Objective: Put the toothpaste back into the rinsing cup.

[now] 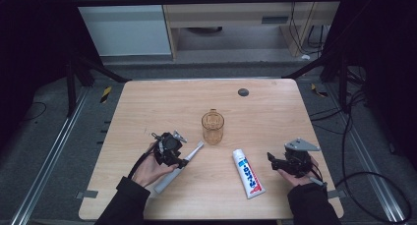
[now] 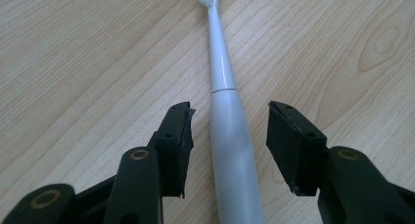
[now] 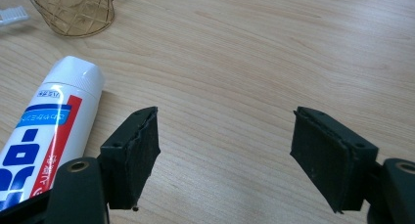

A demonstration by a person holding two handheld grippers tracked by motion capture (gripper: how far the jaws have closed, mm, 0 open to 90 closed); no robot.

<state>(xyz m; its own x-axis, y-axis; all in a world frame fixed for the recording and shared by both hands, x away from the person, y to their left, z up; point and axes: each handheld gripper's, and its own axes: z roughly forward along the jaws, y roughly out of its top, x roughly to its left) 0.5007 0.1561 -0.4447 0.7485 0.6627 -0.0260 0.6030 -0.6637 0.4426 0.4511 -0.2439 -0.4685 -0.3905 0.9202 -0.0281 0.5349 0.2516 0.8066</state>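
Straddling the white plastic electric toothbrush (image 2: pixel 229 150) with the left gripper (image 2: pixel 229 131), jaws apart on either side of its handle, nothing held yet. Lying flat on the pale wooden bench (image 1: pixel 275 102), near left of the amber ribbed glass cup (image 1: pixel 212 127). Best centred on the thick handle, lowered, then squeezed evenly. Right gripper (image 3: pixel 225 155) wide open, empty, just right of the white toothpaste tube (image 3: pixel 46 121).

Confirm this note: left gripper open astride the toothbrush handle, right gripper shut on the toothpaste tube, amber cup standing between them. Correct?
Not quite. The right gripper is open with bare table between its jaws; the toothpaste tube lies beside it, as the right gripper view shows. The left gripper is open astride the toothbrush, and the amber cup stands between them.
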